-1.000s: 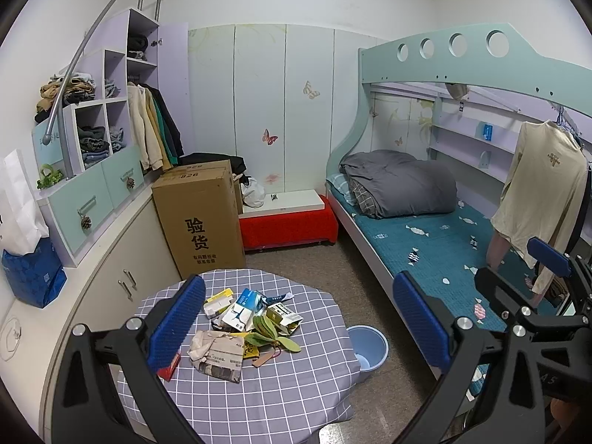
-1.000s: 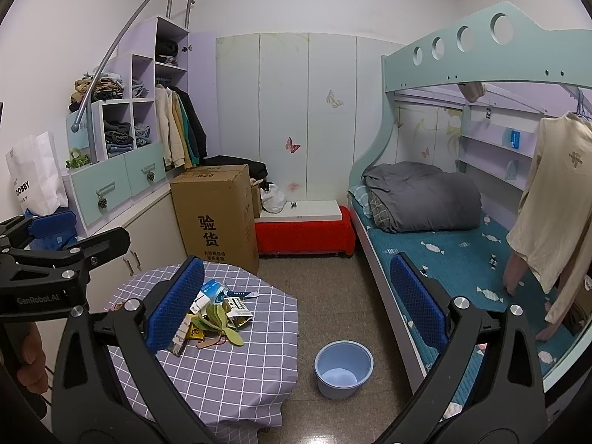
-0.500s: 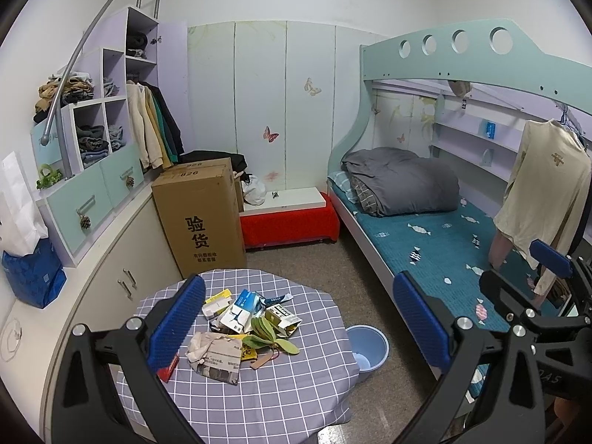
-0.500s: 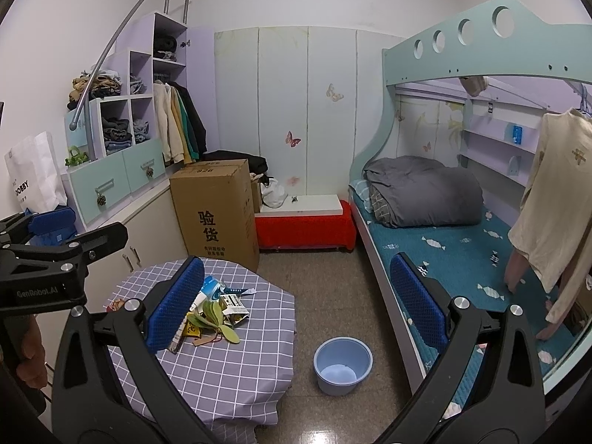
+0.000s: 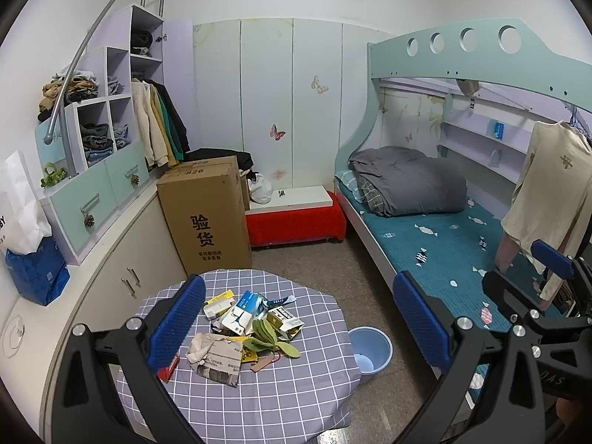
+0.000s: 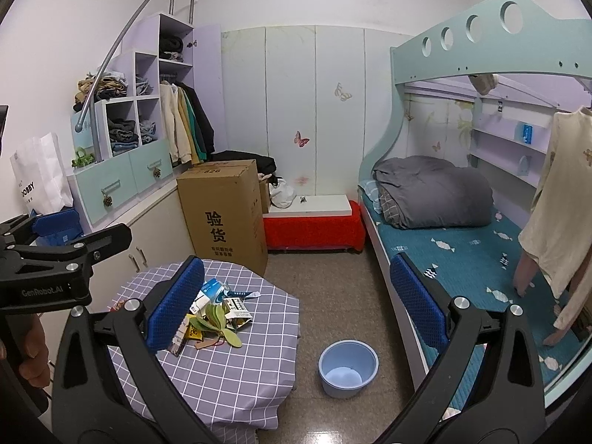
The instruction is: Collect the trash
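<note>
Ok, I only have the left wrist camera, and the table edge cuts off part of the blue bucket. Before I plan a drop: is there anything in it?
Observer: No. The right wrist view shows the whole bucket, and its inside is bare.
Operator: Is it tucked under the table?
Observer: No. It stands on the floor, and bare floor shows between it and the cloth of the table.
Operator: And the right gripper? I only see a bit of it.
Observer: The right gripper is open, with nothing between its fingers.
</note>
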### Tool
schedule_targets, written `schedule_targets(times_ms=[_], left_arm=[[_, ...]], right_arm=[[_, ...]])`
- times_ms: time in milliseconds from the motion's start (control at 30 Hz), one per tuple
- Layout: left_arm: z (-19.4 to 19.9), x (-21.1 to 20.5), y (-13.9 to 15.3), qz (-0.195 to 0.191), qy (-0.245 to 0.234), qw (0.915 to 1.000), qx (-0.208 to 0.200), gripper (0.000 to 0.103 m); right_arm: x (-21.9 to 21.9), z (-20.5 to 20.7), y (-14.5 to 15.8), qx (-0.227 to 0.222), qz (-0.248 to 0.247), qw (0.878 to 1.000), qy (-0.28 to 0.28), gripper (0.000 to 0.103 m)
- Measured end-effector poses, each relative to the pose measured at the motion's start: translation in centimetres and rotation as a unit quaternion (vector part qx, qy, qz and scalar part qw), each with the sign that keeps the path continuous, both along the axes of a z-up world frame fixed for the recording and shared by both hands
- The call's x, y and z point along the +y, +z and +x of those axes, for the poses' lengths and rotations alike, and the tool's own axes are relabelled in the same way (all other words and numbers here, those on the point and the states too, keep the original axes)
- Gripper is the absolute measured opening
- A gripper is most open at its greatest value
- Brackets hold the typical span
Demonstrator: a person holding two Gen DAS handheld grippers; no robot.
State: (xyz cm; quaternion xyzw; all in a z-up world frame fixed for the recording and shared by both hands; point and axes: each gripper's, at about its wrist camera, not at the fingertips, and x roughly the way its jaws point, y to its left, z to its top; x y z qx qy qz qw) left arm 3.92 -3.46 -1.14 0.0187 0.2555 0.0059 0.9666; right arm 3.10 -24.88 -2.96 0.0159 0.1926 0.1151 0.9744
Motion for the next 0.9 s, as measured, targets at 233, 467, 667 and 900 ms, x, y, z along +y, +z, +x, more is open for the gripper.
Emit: schedule_targets(times_ms=[233,467,667,900], left_arm=[[0.6,-0.3,0.0,0.002,0.002,1.0000,0.004,0.099],[1.2,-0.2,0.0,0.002,0.007,1.0000,0.005,0.099],[2.0,-0.4,-0.2,0.004,0.018,0.9998,0.011,0.099],[2.8,-0.9,-0.4,0.009,0.026,0.9995,0.017,0.099]], right_arm=[[-0.4,0.8,-0.1,0.004,0.004,1.000,0.005,0.098],[-0.6,1.3,-0.2,0.005,0.006,1.000,0.008,0.098],[-0.8,2.2,-0.4,0.009,0.010,1.000,0.017,0.098],[-1.5,3.0,-0.8,0.004,0.023,0.999,0.031,0.098]])
